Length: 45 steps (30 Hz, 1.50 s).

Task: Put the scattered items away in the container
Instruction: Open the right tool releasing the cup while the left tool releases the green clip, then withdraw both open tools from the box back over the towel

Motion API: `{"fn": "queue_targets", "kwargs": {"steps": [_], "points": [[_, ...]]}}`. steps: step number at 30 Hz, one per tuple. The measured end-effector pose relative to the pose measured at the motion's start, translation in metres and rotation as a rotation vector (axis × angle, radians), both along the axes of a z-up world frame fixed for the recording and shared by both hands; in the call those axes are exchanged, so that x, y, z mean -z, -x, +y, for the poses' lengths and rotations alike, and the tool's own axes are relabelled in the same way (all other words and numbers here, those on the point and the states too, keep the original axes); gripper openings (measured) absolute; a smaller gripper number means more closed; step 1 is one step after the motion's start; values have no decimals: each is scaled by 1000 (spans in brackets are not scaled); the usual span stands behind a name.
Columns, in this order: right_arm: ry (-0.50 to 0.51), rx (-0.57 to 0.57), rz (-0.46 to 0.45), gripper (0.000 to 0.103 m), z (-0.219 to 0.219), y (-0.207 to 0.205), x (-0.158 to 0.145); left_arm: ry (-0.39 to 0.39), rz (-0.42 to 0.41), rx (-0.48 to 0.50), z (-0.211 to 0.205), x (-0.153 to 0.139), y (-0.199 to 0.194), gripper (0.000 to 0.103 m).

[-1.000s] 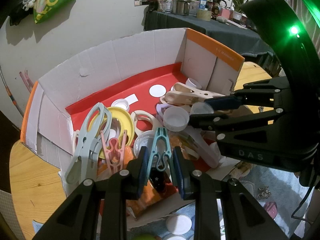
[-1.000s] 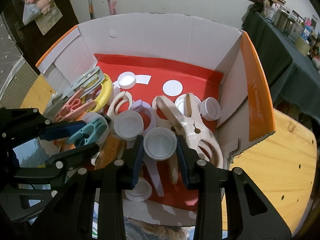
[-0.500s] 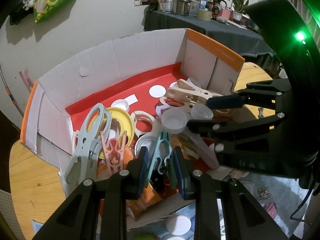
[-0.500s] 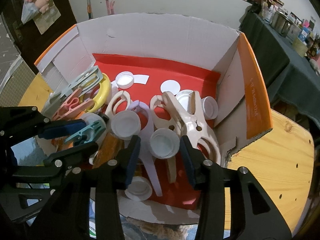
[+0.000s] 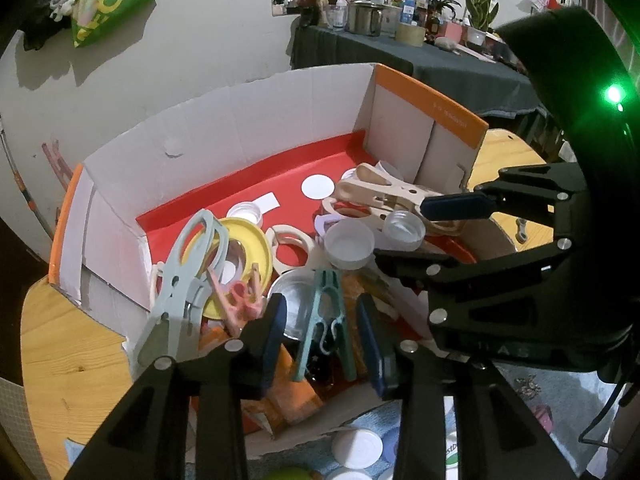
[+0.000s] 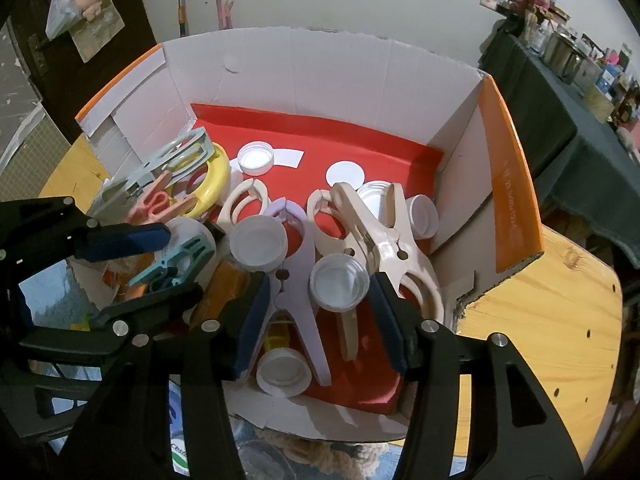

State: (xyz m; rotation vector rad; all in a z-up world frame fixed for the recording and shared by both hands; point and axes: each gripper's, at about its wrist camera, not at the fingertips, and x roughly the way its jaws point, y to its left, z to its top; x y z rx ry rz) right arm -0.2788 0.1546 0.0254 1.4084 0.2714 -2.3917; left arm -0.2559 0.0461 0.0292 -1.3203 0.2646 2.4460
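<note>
Right wrist view: both grippers hang wide open over the red-floored cardboard box [image 6: 360, 80], apparently releasing a white plastic cap [image 6: 339, 282] and teal plastic clothespin [image 5: 326, 320].

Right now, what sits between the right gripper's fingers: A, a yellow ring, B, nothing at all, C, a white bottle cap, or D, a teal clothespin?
C: a white bottle cap lies between the open fingers of the right gripper, untouched by either pad, inside the cardboard box.
</note>
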Motion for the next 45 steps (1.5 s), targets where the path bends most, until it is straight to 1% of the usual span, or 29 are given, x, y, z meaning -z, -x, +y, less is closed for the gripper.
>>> {"fn": "queue_targets", "kwargs": {"steps": [6, 7, 8, 9, 13, 24, 31, 37, 39, 40, 45], "points": [[0, 2, 8, 55, 0, 0, -2, 0, 9, -14, -3, -3, 0, 44], [-5, 5, 14, 57, 1, 0, -3, -3, 9, -16, -4, -3, 0, 44], [-12, 10, 20, 62, 1, -1, -5, -7, 11, -20, -5, -4, 0, 45], [-13, 13, 27, 65, 2, -1, -6, -9, 12, -22, -6, -5, 0, 46], [2, 17, 36, 65, 4, -2, -11, -11, 20, -30, -7, -7, 0, 47], [13, 22, 62, 65, 6, -7, -21, 2, 74, -37, -7, -21, -9, 58], [27, 17, 91, 65, 5, -16, -34, -11, 97, -44, -11, -33, -19, 61], [53, 15, 124, 66, 7, -32, -52, -20, 124, -34, -14, -49, -37, 63], [64, 12, 139, 72, 8, -41, -59, -23, 137, -25, -17, -56, -48, 65], [67, 12, 148, 73, 9, -46, -63, -22, 141, -22, -17, -58, -51, 65], [82, 9, 174, 73, 11, -72, -78, -23, 160, 5, -24, -68, -76, 73]]}}
